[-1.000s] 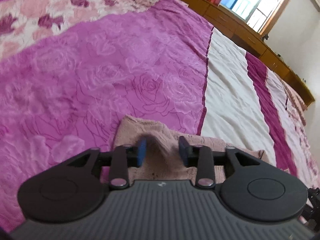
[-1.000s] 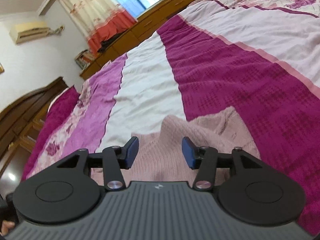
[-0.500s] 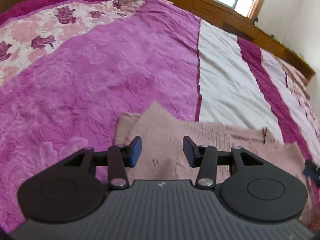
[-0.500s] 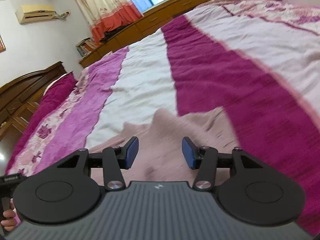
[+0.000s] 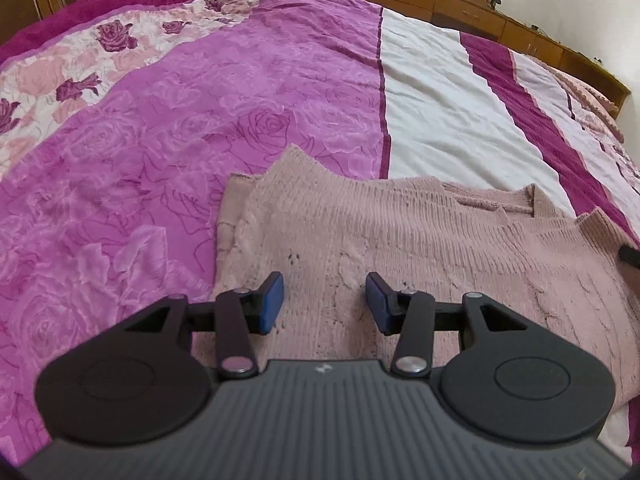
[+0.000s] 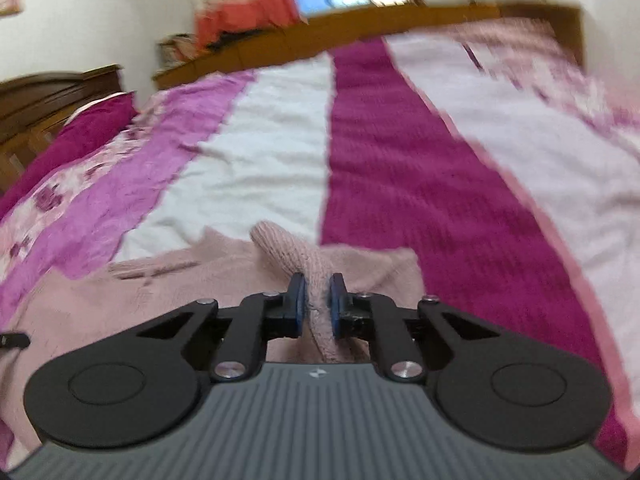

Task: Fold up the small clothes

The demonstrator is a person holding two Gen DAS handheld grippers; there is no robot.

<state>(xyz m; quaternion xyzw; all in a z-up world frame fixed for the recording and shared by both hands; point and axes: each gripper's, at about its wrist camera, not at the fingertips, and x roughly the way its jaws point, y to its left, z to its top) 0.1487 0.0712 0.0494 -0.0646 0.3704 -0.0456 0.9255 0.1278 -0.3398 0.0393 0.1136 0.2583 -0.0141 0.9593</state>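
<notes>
Pink knitted sweater lies spread on the striped bedspread, near the edge closest to the person, straddling the purple, white and magenta stripes. Its long axis runs across the left wrist view, from the sleeve corner at left to the collar at right, so roughly crosswise to the stripes; the neckline faces away from the cameras.

Left gripper: fingers apart, hovering over the knit with nothing pinched between the pads.

Right gripper: jaws have just been closing and are now clamped on a bunched ridge of the sweater, which stands up in a soft roll ahead of the pads (right view is blurred, so which part of the garment this is cannot be told for sure).

Handling, judged: light, limp, loose-ribbed fabric. It will sag and stretch rather than hold a line, and single-point lifts will drag the rest along. Not slippery; the knit should grip the pads well. Best holds are hems, shoulder seams or cuffs, with both grippers on matching corners.
</notes>
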